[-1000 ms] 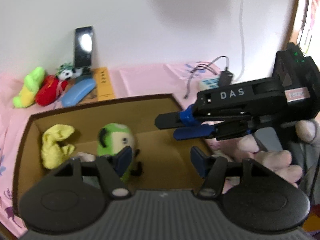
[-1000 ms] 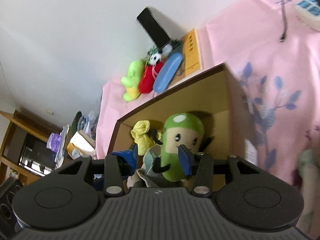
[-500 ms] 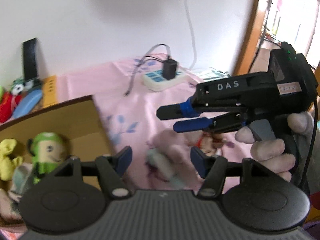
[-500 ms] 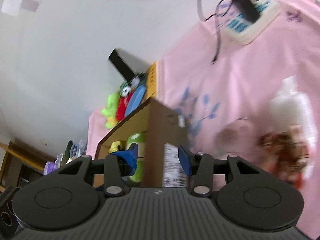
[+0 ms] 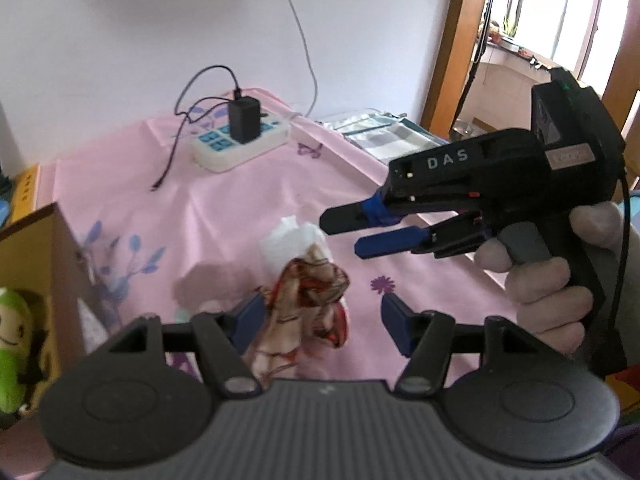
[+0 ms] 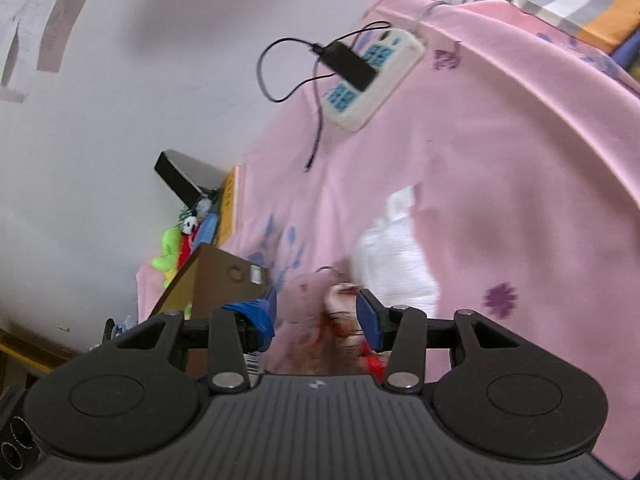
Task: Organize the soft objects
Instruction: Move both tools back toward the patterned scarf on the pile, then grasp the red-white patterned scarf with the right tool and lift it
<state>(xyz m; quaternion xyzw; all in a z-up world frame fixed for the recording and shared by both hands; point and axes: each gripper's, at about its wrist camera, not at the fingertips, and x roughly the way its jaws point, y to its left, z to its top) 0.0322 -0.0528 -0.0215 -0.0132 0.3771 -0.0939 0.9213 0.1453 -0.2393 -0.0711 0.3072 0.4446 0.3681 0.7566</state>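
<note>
Left wrist: you look down close over pink cloth (image 5: 240, 200), facing wall.
Right wrist: tilted, same cloth (image 6: 500, 160).
Shared: power strip (image 5: 240, 148) (image 6: 372, 76).

The right tool (image 5: 352, 232) is black, stamped "DAS", with blue finger pads (image 5: 390, 240) and a pistol grip.

A home, likely a bedroom: pink floral sheet (image 5: 248, 196) over the surface, white power strip (image 5: 236, 144) with charger plugged in, plush toys (image 6: 178, 248) against a plain wall, wood-framed window (image 5: 560, 16).
</note>
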